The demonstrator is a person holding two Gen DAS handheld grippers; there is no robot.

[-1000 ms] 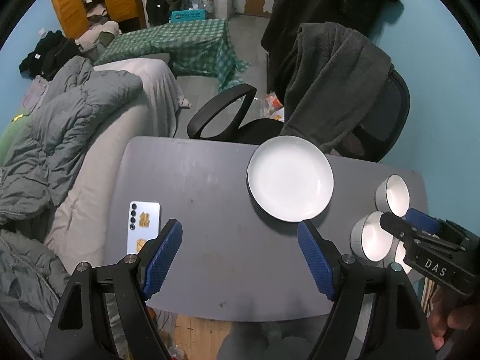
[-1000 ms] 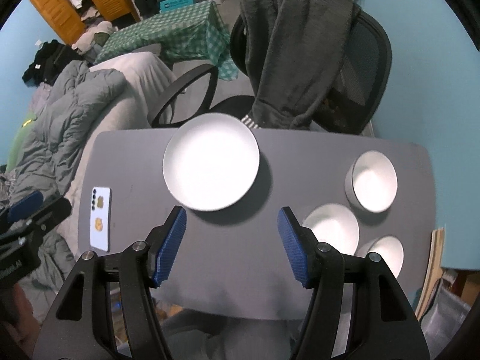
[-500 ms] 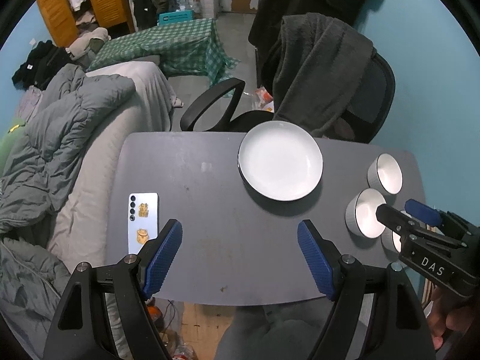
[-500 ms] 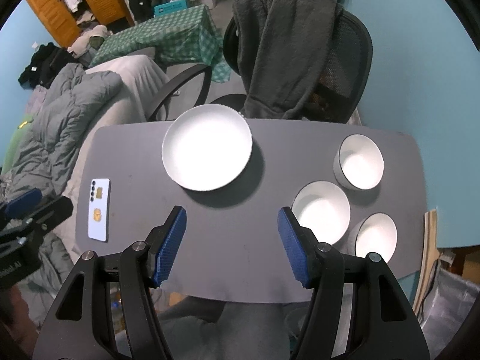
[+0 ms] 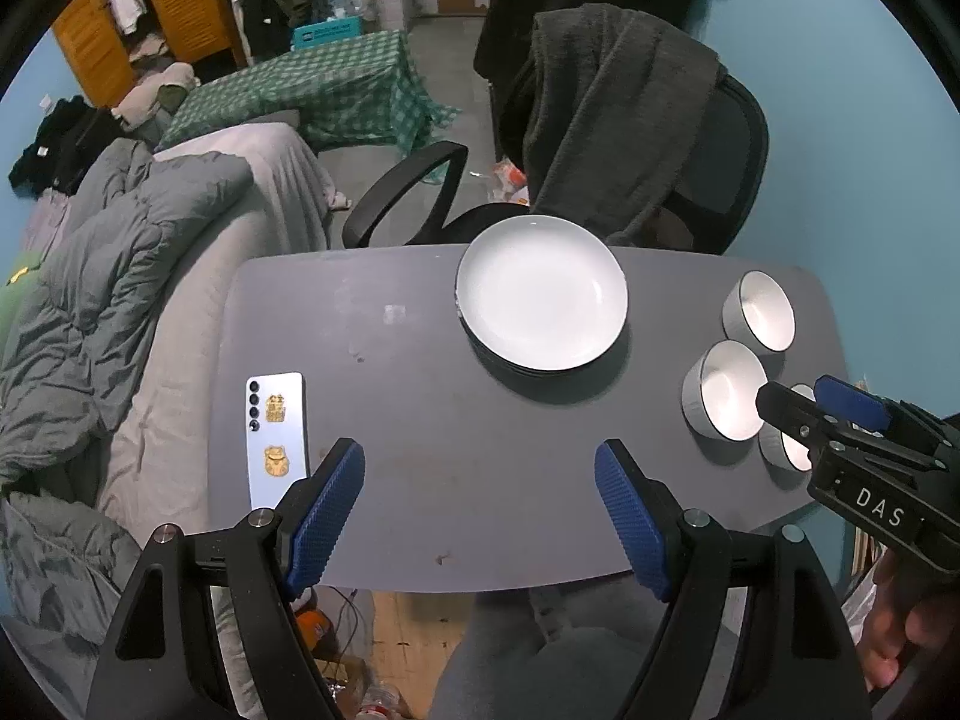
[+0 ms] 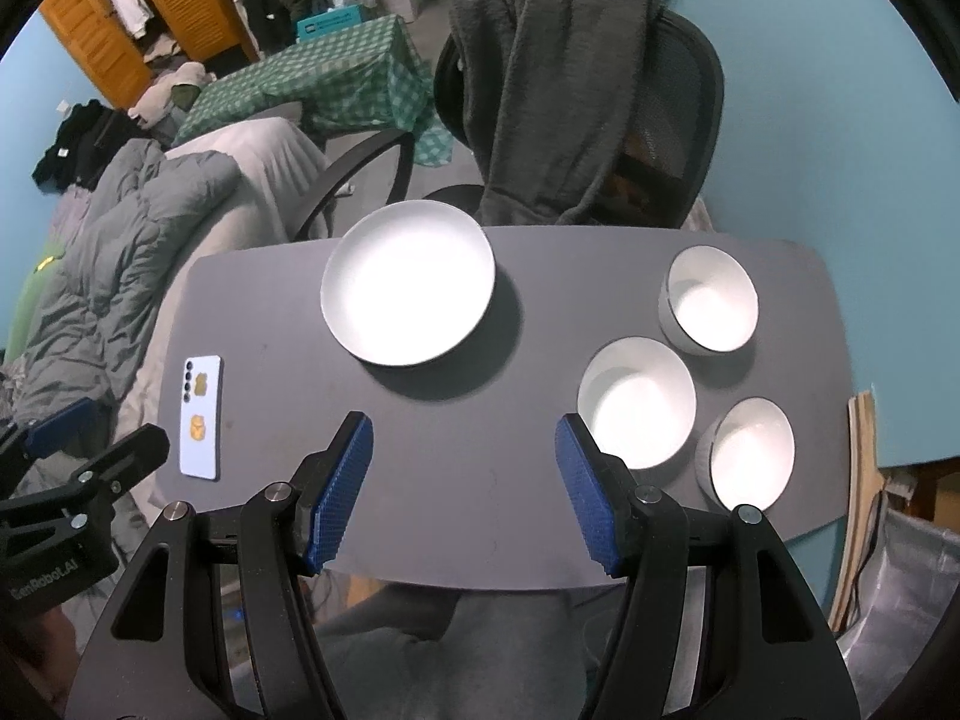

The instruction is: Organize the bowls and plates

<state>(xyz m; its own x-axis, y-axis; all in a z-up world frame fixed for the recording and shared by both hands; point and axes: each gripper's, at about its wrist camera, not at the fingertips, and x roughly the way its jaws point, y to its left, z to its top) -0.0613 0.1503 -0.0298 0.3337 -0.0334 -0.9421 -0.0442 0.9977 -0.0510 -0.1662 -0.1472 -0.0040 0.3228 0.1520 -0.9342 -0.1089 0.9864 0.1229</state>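
While both devices hovered above the near edge of the grey rounded worktop (image 6: pixel 468 480), the left gripper (image 5: pixel 480 510) stood with its blue ribbed pads spread wide and nothing between them, and the right gripper (image 6: pixel 462 480) was likewise spread and empty. Toward the far edge of the worktop lay the large round white plate (image 6: pixel 408 282), which in the left wrist view appeared to rest on a dark-rimmed plate beneath it. Three white round bowls occupied the right end of the worktop: the far bowl (image 6: pixel 711 300) lay nearest the back edge, the middle bowl (image 6: pixel 636 402) sat just beside the right gripper's right pad in the picture, and the near bowl (image 6: pixel 750 453) stood close to the front right corner. A pale blue smartphone with gold stickers (image 6: pixel 201 417) lay face down at the left end, well apart from the dishes. Behind the worktop stood a black mesh office chair (image 6: pixel 672 120) draped with a dark grey fleece garment (image 6: pixel 552 84), and a grey quilted duvet (image 6: pixel 114 246) lay on the bed at left.
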